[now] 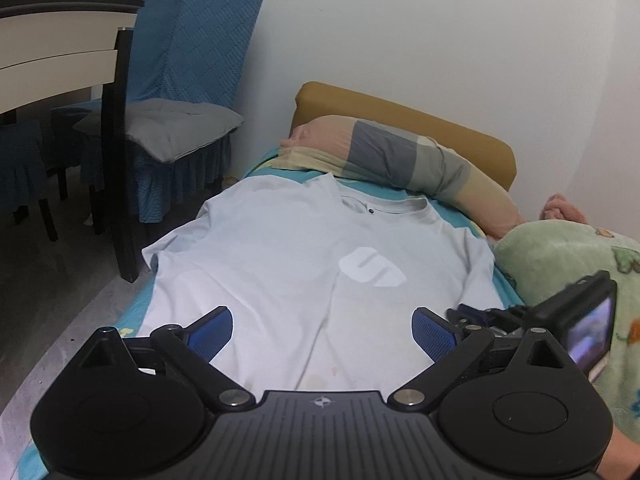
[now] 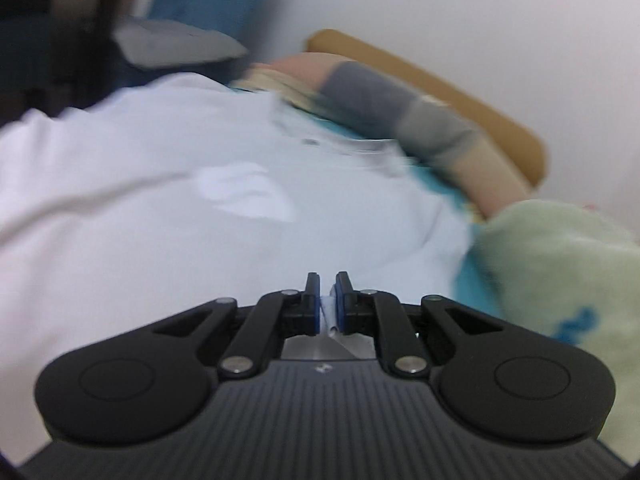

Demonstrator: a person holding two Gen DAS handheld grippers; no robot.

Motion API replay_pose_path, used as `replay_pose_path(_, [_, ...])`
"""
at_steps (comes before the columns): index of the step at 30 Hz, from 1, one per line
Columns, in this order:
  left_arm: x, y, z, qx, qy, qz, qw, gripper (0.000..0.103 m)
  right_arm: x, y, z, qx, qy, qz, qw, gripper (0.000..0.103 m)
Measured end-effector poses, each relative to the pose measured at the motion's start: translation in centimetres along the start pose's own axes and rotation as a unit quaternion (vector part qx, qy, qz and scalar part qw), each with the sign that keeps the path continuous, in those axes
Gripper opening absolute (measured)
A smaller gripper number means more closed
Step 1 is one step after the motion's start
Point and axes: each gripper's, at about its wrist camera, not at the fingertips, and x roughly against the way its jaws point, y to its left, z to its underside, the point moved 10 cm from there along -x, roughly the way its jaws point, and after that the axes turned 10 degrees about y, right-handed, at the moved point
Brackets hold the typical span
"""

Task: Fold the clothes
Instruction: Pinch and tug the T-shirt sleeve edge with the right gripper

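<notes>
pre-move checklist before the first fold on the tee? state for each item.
1. T-shirt spread flat, front up on the bed: ok.
2. Right gripper shut on the hem, fabric between its pads: ok.
3. Left gripper gripping: not ok, open over the lower shirt.
4. Both sleeves laid out: cannot tell; the right wrist view is blurred.
5. Green blanket clear of the shirt: not ok, touching its edge.
6. Pillow off the collar: ok.

A pale blue T-shirt (image 1: 280, 248) is lying spread flat, front up, ahead of the left gripper (image 1: 322, 334), its collar pointing away and a white logo sitting on the chest. Its near hem is running between that gripper's spread fingers, while the right gripper (image 2: 328, 296) is pinching a fold of it.
</notes>
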Motion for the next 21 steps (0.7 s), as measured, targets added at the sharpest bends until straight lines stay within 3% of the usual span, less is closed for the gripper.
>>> replay_pose_path(2, [0.0, 0.0, 0.1, 0.001, 0.003, 0.002, 1.0, 0.098, 1.0, 0.3, -0.2, -0.04, -0.007, -0.065, 0.997, 0.021])
replay_pose_path(3, [0.0, -0.1, 0.2, 0.002, 0.005, 0.005, 1.0, 0.098, 1.7, 0.0, -0.3, -0.064, -0.011, -0.099, 0.993, 0.037])
replay_pose_path(4, [0.1, -0.2, 0.2, 0.003, 0.007, 0.008, 0.9999, 0.098, 2.6, -1.0, -0.4, -0.095, -0.023, -0.111, 0.989, 0.048])
replay_pose_path(5, [0.1, -0.2, 0.3, 0.003, 0.008, 0.01, 0.9999, 0.098, 3.4, -2.1, -0.4, -0.126, -0.035, -0.123, 0.984, 0.067])
replay_pose_path(7, [0.1, -0.3, 0.4, 0.003, 0.009, 0.013, 0.9999, 0.098, 5.0, -5.0, -0.8, -0.198, -0.062, -0.143, 0.968, 0.071])
replay_pose_path(9, [-0.1, -0.5, 0.6, 0.004, 0.014, 0.017, 0.9997, 0.098, 6.0, -9.3, 0.3, -0.301, -0.082, -0.154, 0.937, 0.071])
replay_pose_path(11, [-0.4, -0.6, 0.9, 0.006, 0.02, 0.023, 0.9995, 0.098, 4.1, -12.4, 2.3, -0.392, -0.05, -0.146, 0.907, 0.073])
replay_pose_path(13, [-0.7, -0.8, 1.1, 0.006, 0.025, 0.025, 0.9994, 0.098, 1.7, -14.3, 4.8, -0.459, -0.001, -0.139, 0.877, 0.073])
replay_pose_path(17, [-1.1, -0.7, 1.3, 0.004, 0.025, 0.023, 0.9994, 0.098, -1.4, -13.1, 6.6, -0.449, 0.049, -0.145, 0.881, 0.069])
replay_pose_path(19, [-1.3, -0.6, 1.3, 0.007, 0.027, 0.022, 0.9994, 0.098, -1.9, -12.9, 6.2, -0.445, 0.048, -0.149, 0.882, 0.049])
replay_pose_path(20, [-1.3, -0.5, 1.2, 0.01, 0.027, 0.023, 0.9993, 0.098, -1.5, -12.8, 5.5, -0.437, 0.045, -0.149, 0.886, 0.025])
replay_pose_path(21, [-1.3, -0.5, 1.1, 0.013, 0.027, 0.024, 0.9993, 0.097, -1.2, -12.8, 4.8, -0.428, 0.043, -0.15, 0.89, 0.014])
